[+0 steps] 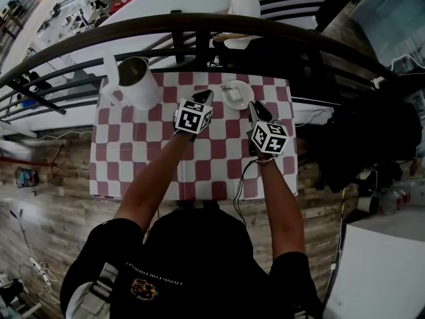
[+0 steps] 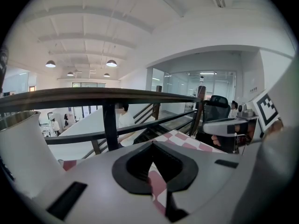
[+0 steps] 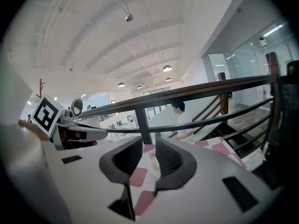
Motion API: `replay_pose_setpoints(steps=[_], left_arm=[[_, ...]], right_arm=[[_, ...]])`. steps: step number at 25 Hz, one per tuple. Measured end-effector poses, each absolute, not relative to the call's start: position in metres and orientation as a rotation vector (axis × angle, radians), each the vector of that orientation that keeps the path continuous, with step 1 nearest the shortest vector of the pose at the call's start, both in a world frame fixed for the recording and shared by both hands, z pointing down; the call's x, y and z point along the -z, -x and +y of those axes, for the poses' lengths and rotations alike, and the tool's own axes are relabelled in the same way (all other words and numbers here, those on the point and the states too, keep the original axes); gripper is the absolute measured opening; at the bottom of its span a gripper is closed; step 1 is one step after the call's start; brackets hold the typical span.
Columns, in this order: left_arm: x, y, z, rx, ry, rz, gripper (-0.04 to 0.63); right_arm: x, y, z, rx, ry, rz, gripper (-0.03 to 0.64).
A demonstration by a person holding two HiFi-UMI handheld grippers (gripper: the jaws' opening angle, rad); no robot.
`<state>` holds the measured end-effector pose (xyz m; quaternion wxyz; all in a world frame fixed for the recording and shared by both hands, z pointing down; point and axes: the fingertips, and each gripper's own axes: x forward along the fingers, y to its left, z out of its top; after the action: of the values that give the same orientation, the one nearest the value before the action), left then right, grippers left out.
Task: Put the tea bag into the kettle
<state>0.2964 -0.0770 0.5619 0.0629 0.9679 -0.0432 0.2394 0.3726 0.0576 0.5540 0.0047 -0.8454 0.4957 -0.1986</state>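
Poised over your checked table (image 1: 133, 171).
Your left gripper (image 1: 204, 96) is closed, empty; your right gripper (image 1: 256, 107) stands parted (nothing gripped), facing the saucer (image 1: 237, 98).

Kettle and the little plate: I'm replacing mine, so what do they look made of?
The kettle looks matte white plastic or coated metal outside; its shiny grey rim and inner wall suggest steel. The plate looks glazed white ceramic, smooth and faintly glossy, though it could be plastic.
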Motion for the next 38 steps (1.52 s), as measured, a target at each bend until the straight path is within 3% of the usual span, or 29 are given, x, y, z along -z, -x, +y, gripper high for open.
replay_pose_setpoints(steps=[38], left_arm=[[-0.635,-0.329,-0.107,-0.89,-2.805,-0.215,-0.002]], right_arm=[[-0.648,-0.402,0.015,0.91,2.566,1.694,0.095]])
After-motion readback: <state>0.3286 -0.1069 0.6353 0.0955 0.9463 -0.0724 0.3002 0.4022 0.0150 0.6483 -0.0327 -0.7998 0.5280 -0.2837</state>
